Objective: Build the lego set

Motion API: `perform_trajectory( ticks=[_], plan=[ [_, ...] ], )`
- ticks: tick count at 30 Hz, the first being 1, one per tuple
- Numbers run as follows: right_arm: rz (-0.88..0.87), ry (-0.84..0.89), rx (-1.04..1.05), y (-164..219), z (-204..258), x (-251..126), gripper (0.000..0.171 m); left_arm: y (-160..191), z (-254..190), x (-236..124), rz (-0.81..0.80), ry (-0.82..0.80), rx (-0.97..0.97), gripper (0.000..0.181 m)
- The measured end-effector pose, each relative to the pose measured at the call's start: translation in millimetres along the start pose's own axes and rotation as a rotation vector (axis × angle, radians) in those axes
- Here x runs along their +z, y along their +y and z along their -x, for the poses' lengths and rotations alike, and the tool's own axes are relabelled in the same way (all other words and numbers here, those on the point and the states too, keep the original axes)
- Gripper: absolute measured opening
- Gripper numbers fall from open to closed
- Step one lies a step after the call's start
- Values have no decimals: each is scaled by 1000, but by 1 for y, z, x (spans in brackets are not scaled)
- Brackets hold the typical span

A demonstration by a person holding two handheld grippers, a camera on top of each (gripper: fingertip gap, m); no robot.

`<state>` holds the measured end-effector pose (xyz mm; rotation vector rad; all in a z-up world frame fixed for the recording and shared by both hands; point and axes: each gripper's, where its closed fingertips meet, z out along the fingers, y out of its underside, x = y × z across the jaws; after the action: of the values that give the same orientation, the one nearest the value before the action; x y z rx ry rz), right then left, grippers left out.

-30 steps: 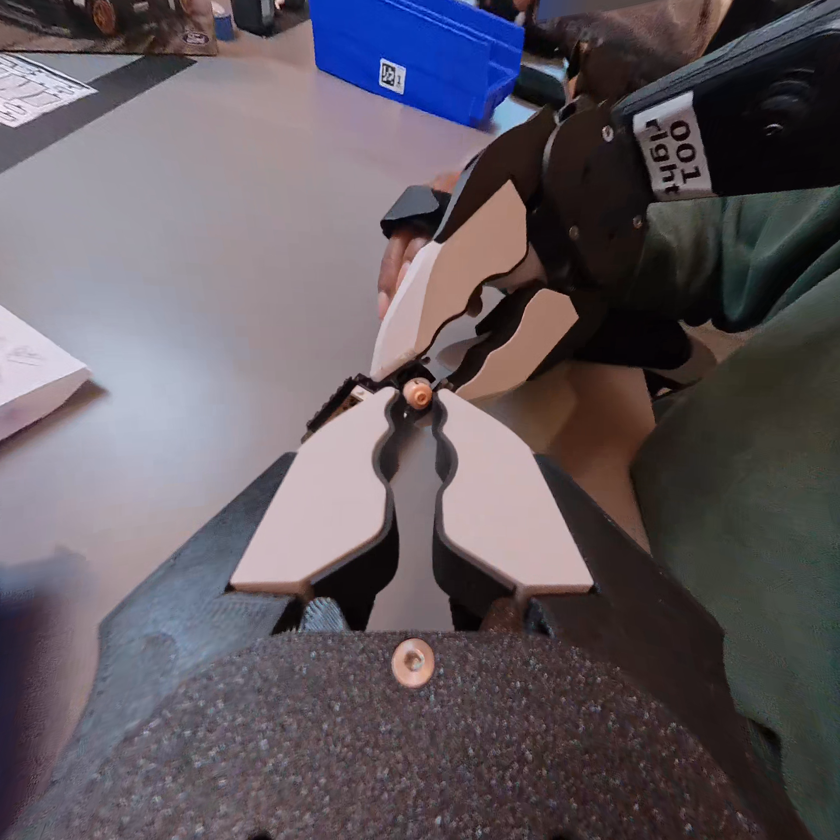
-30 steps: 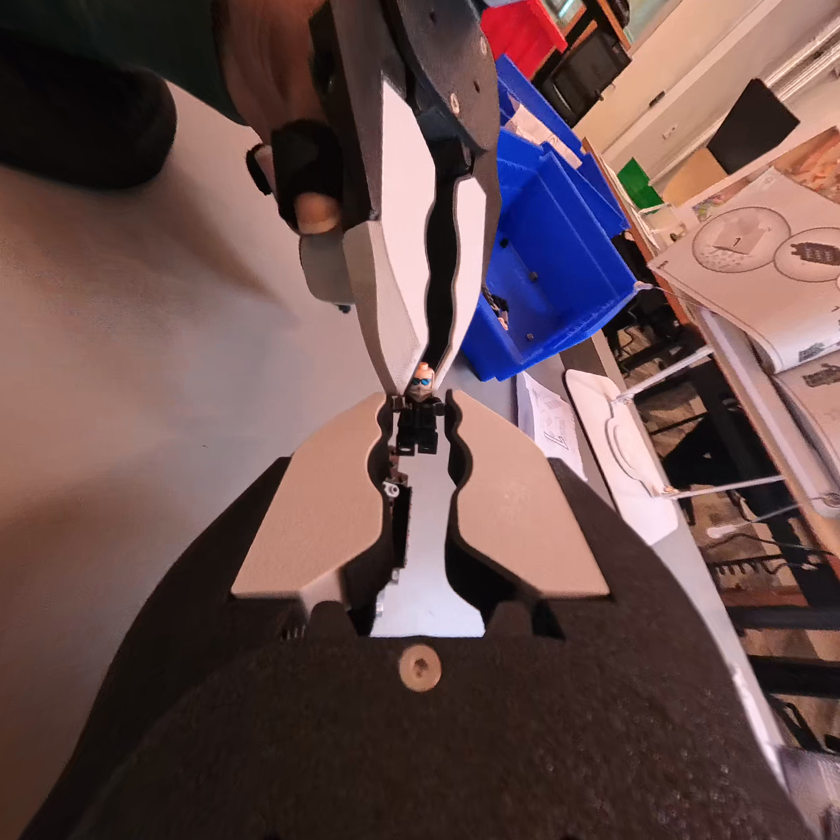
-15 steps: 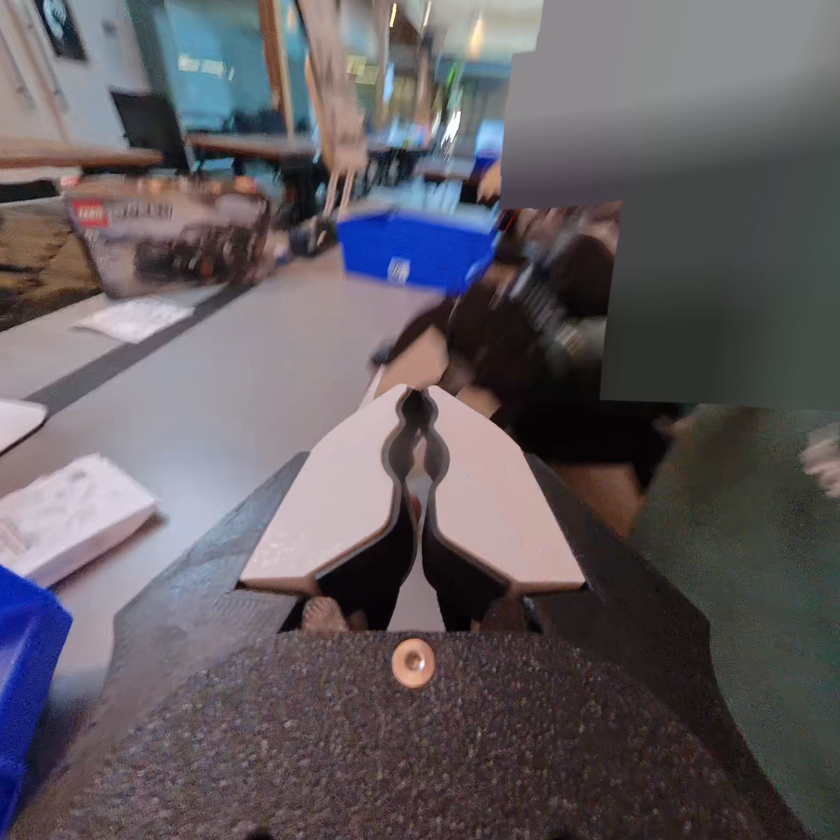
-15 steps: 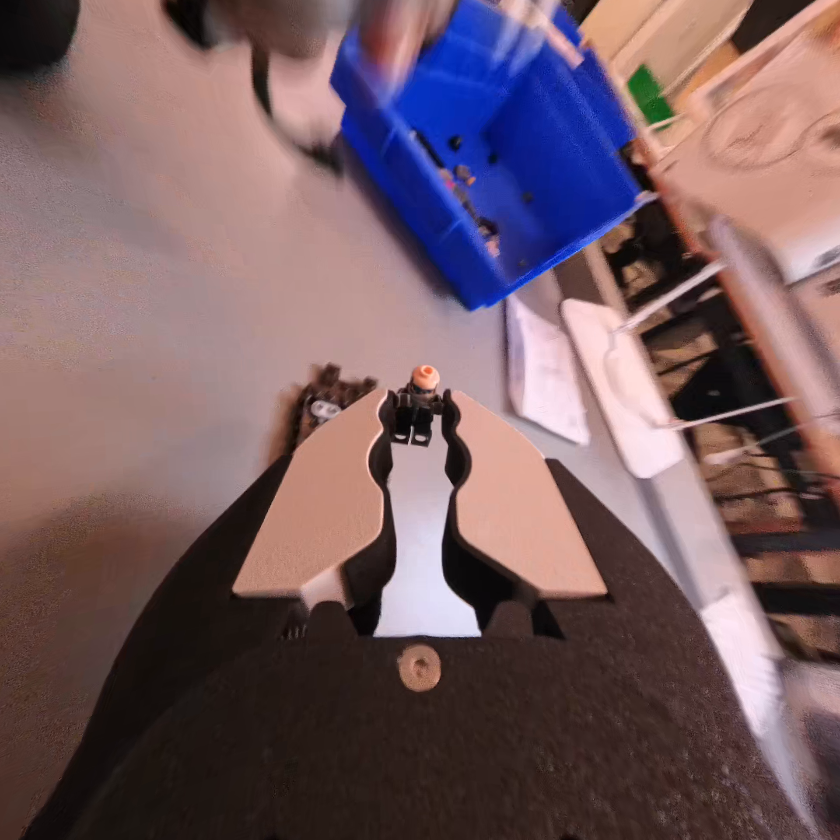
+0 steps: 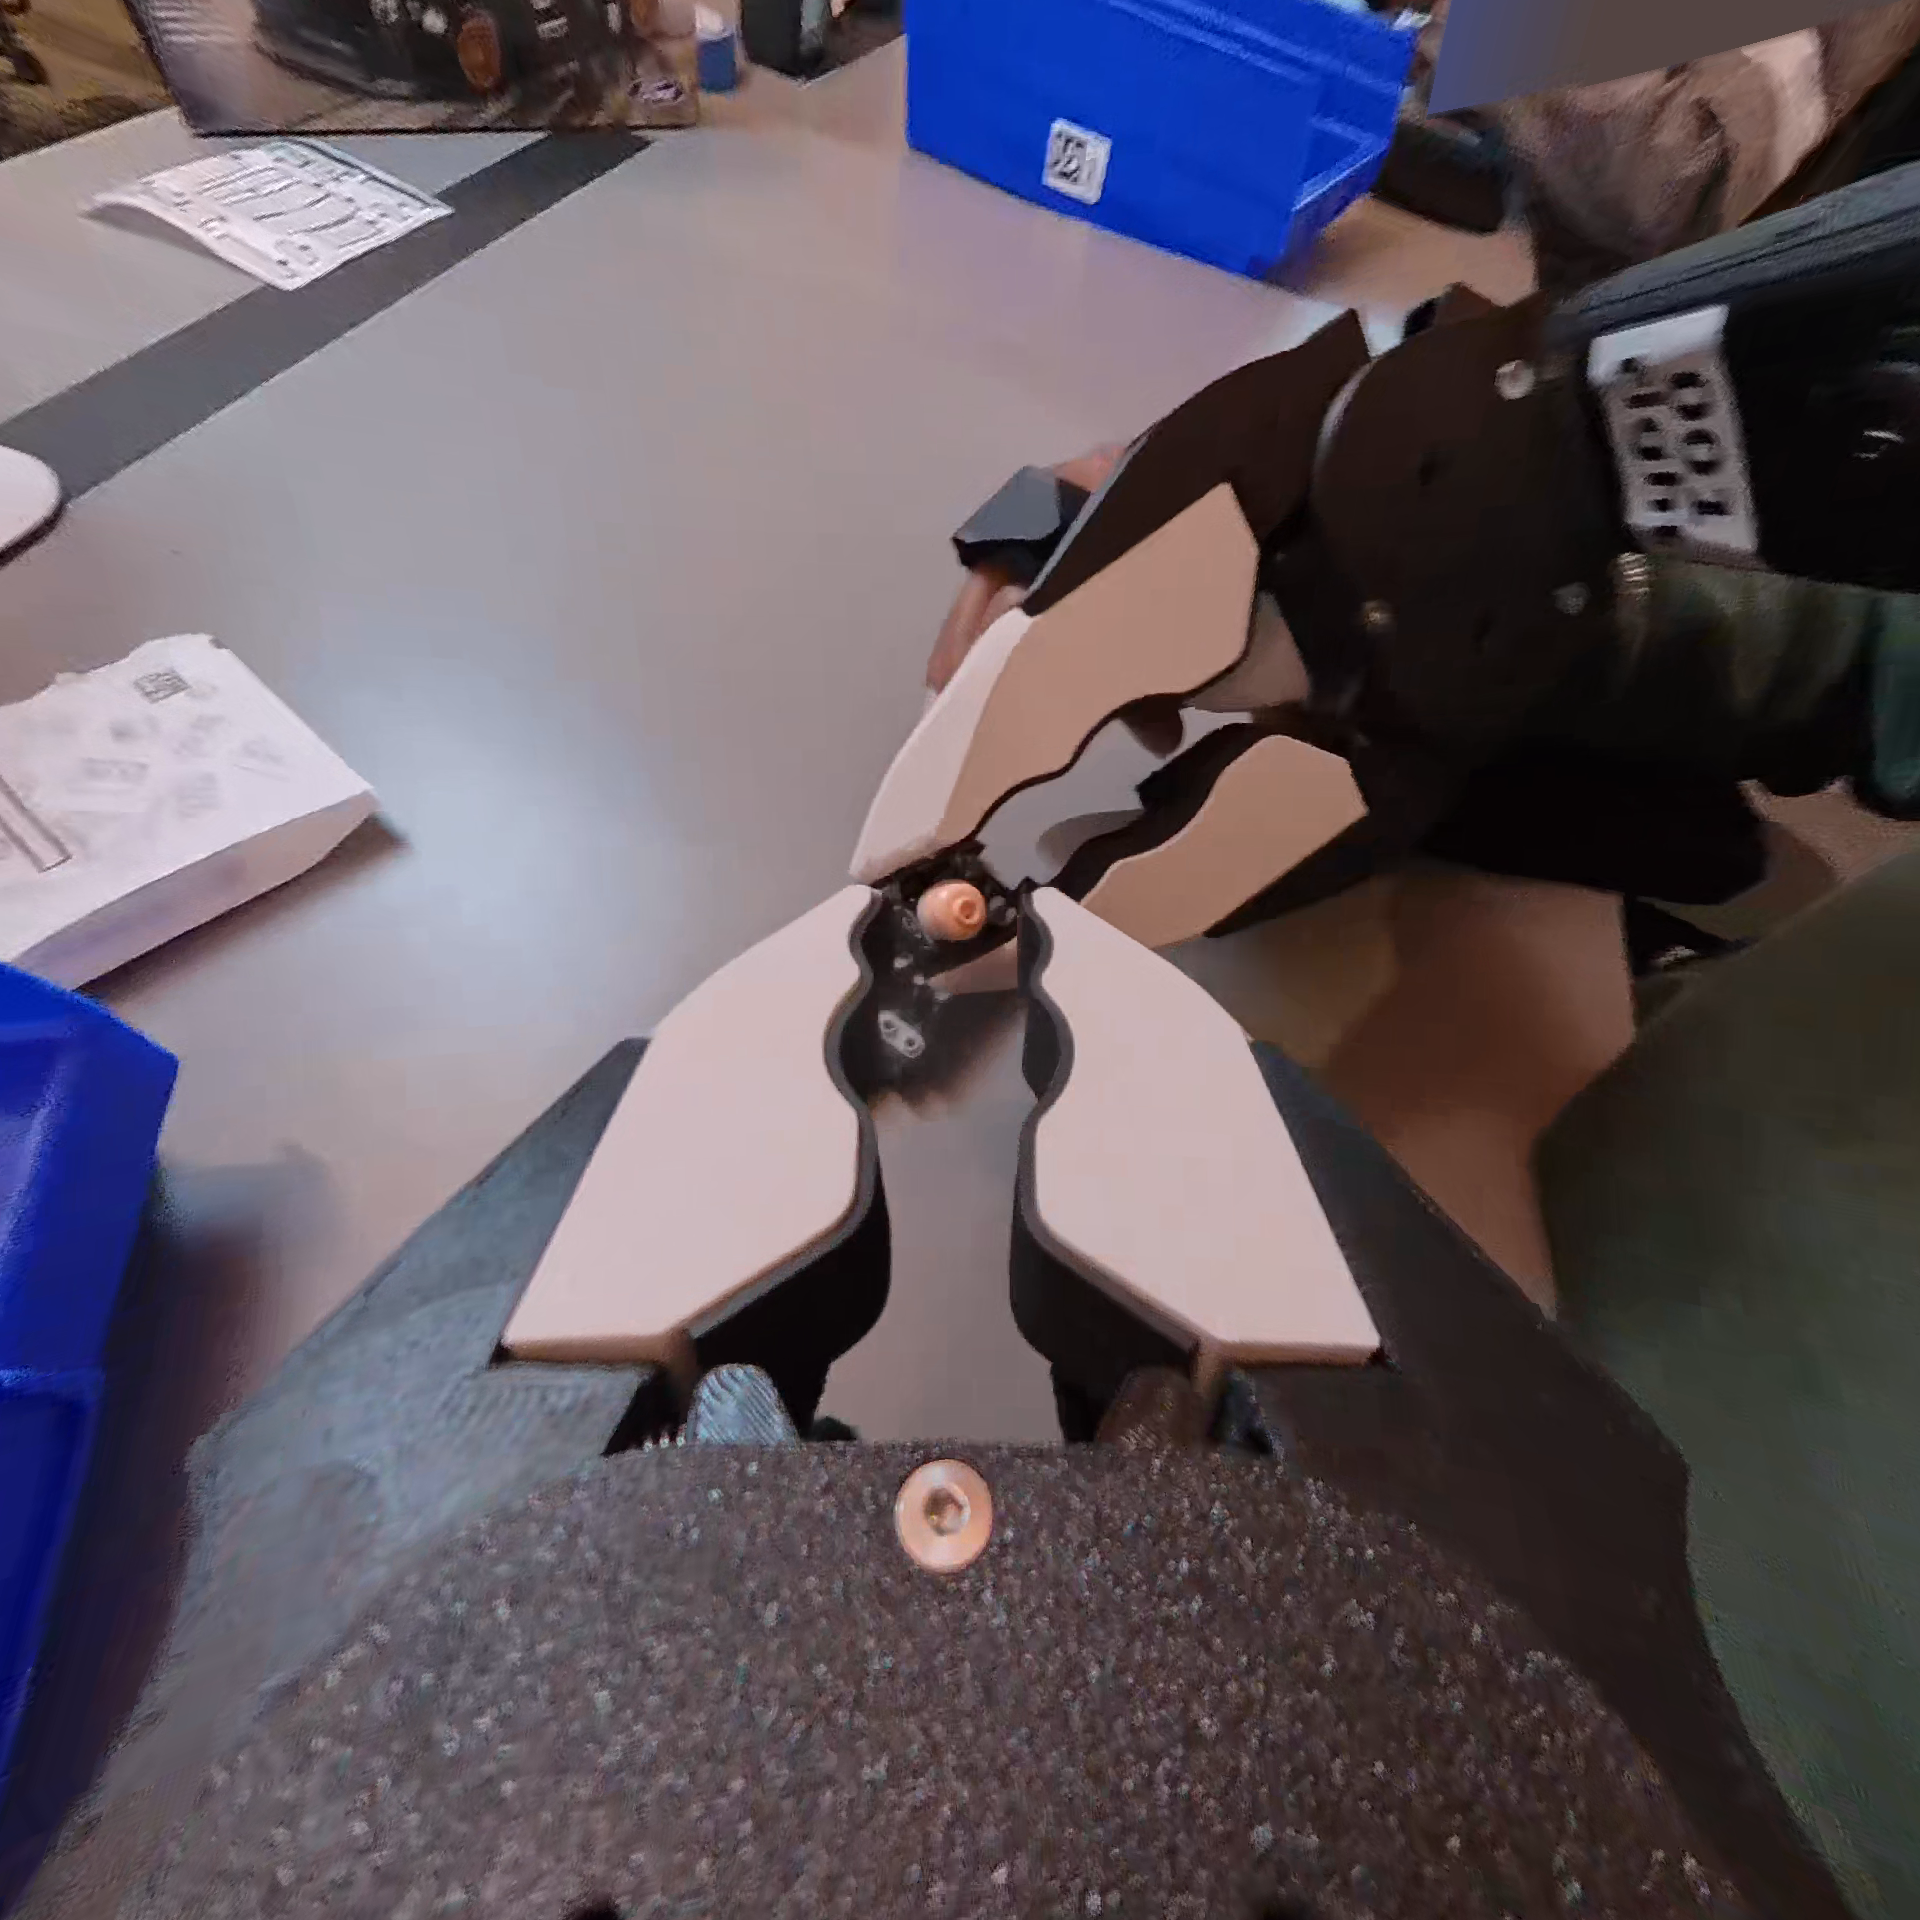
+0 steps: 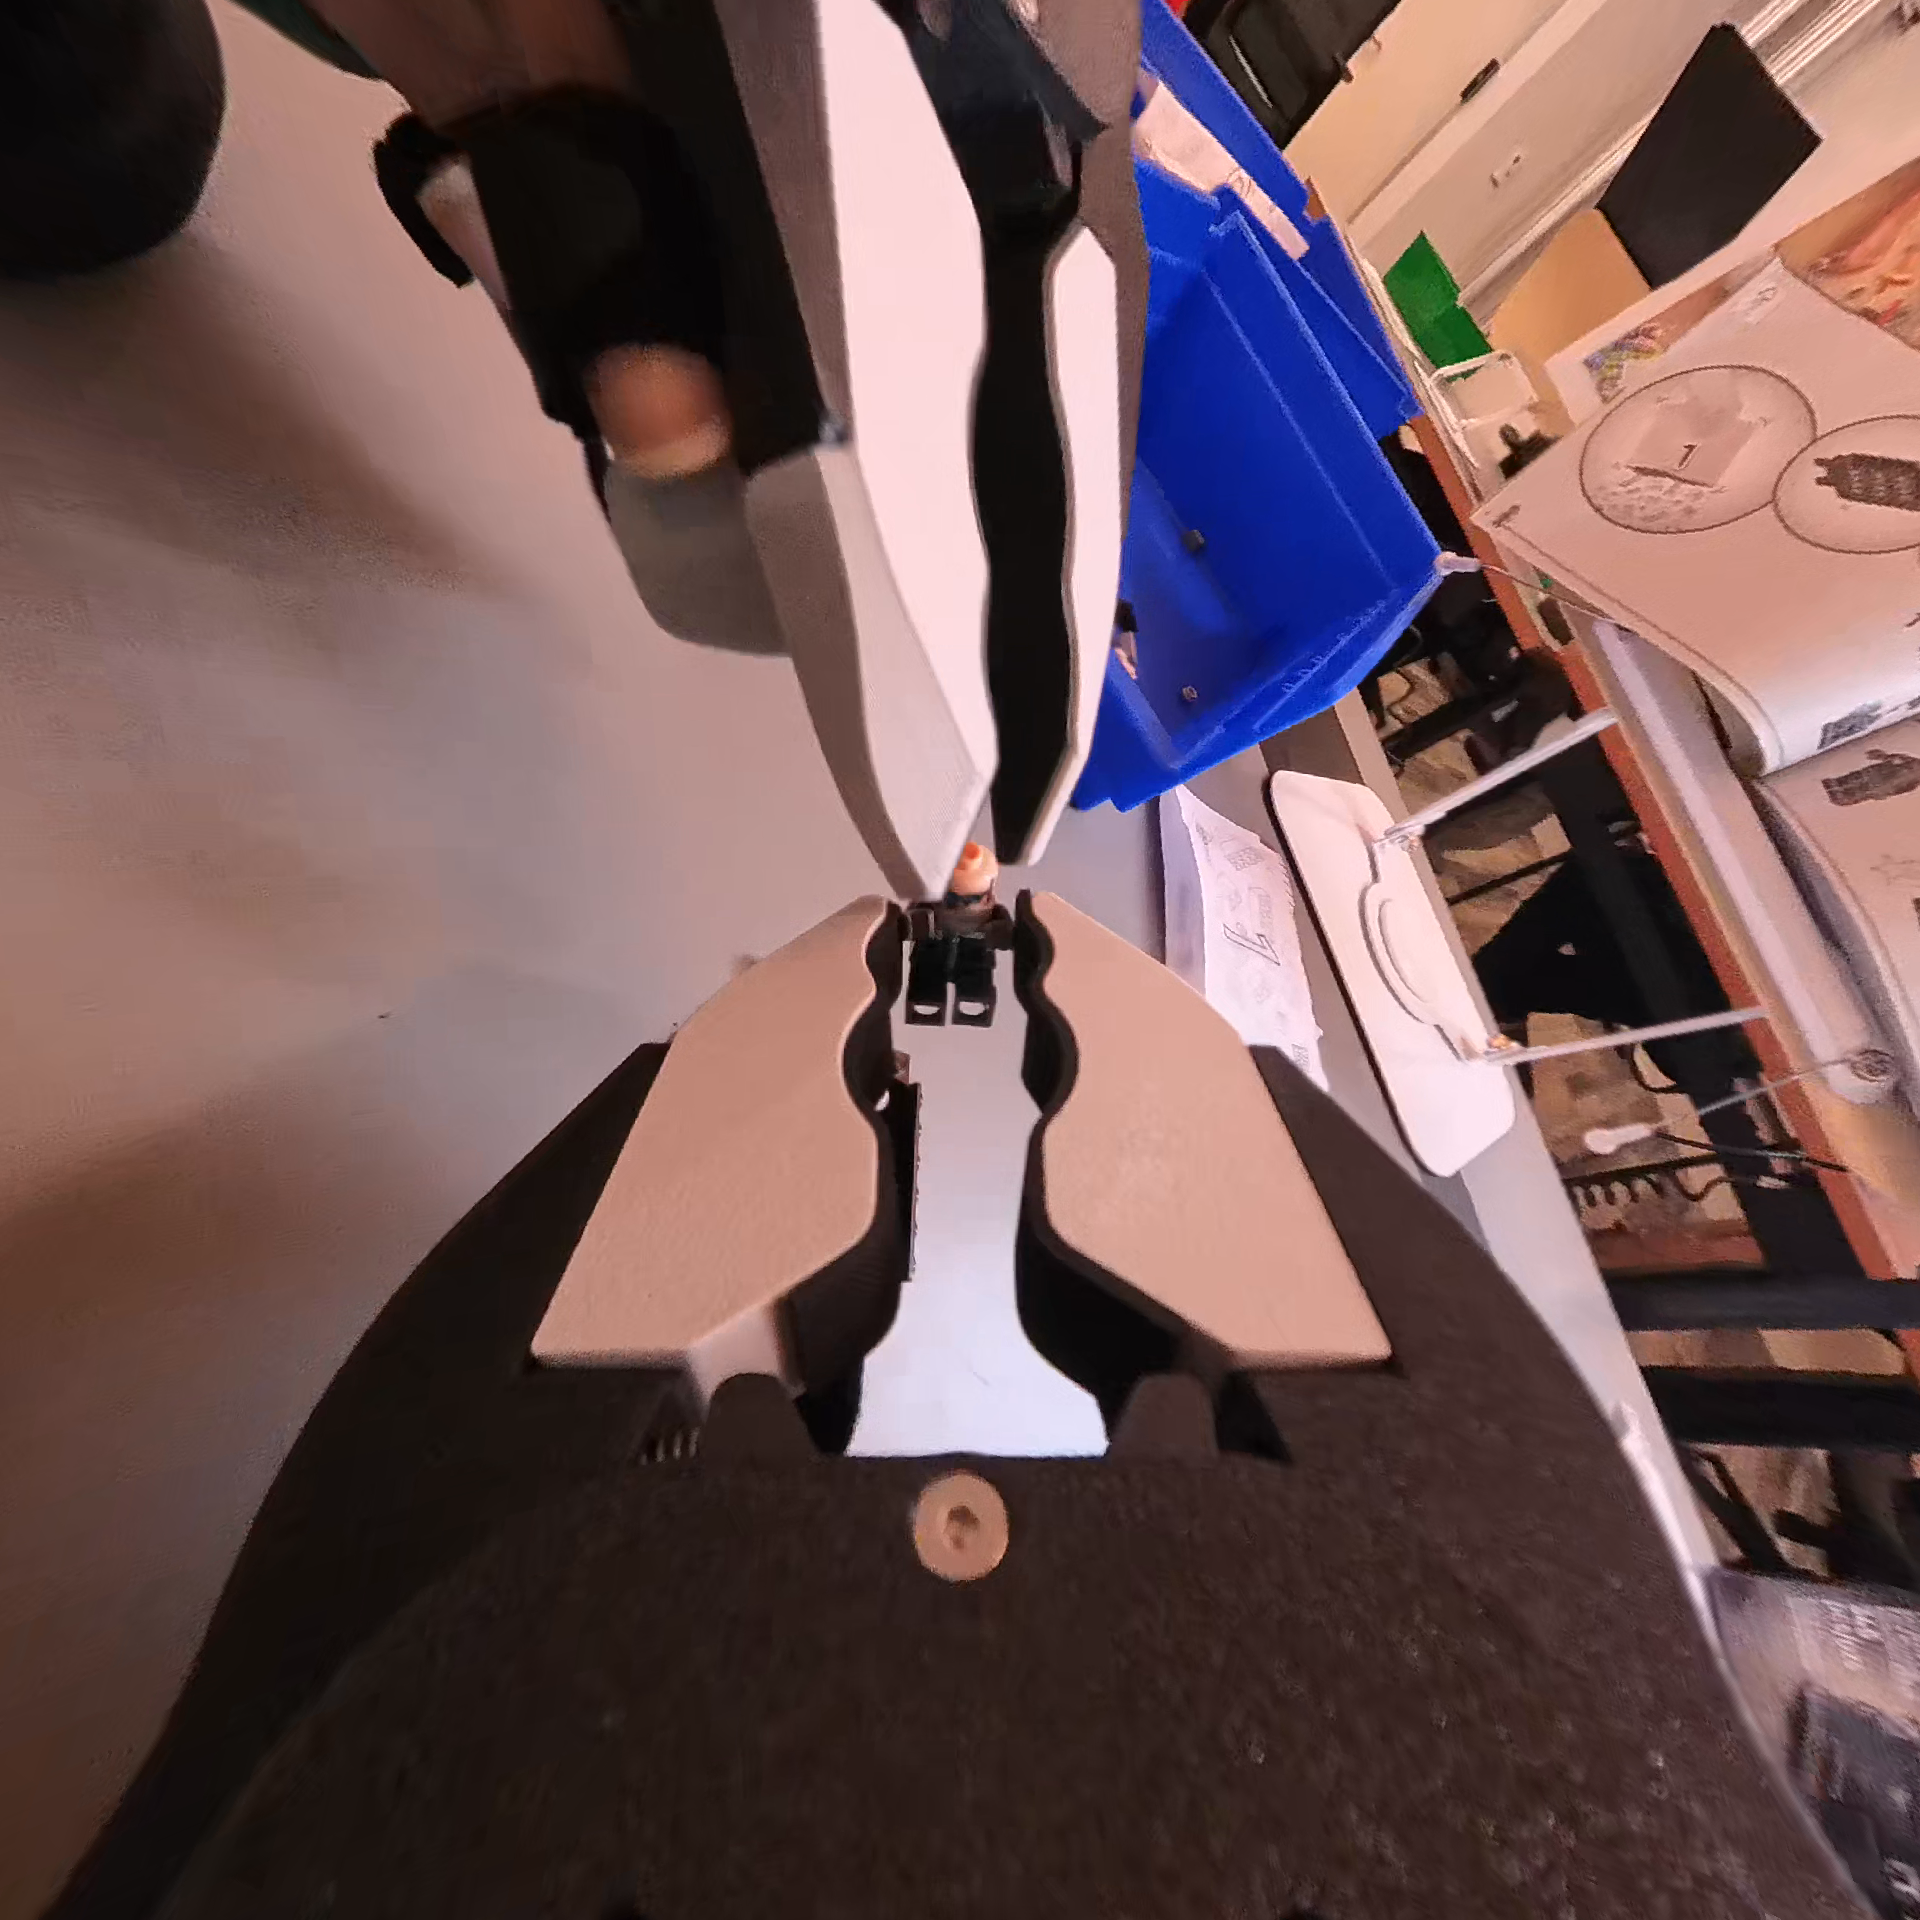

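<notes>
My right gripper (image 6: 958,912) is shut on a small black minifigure (image 6: 954,966) with a tan head, gripping its body just above the grey table (image 5: 623,520). It also shows in the left wrist view (image 5: 956,873), coming in from the right. My left gripper (image 5: 948,899) is narrowly open, its tips on either side of the minifigure's head (image 5: 948,912); whether they touch it I cannot tell. In the right wrist view the left gripper (image 6: 982,873) comes down from above onto the head. A small black brick piece (image 5: 896,1029) lies on the table under the fingers.
A blue bin (image 5: 1143,104) stands at the far side, and another blue bin (image 5: 52,1195) at the near left. Paper sheets (image 5: 156,769) lie left, with a printed box (image 5: 416,52) behind. A white tray (image 6: 1382,966) and an open booklet (image 6: 1714,499) are right. The grippers are tip to tip, or close to it.
Half a second ago my left gripper was shut and swung up away. It has come back down, opened a little, and sits around the minifigure's head. The right gripper still holds the minifigure.
</notes>
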<state>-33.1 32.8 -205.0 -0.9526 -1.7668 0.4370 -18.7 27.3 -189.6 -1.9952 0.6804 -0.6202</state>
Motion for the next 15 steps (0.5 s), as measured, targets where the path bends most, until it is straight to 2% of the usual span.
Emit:
perform_trajectory(
  ticks=[7, 10, 15],
  plan=[
    [71, 69, -99, 4, -2, 2, 21, 6, 4, 8, 39, -53, -15, 16],
    [4, 32, -93, -2, 1, -3, 20, 4, -2, 4, 6, 53, -91, 14],
    [-254, -139, 168, -20, 3, -19, 20, -6, -16, -7, -103, 295, -219, 13]
  ],
)
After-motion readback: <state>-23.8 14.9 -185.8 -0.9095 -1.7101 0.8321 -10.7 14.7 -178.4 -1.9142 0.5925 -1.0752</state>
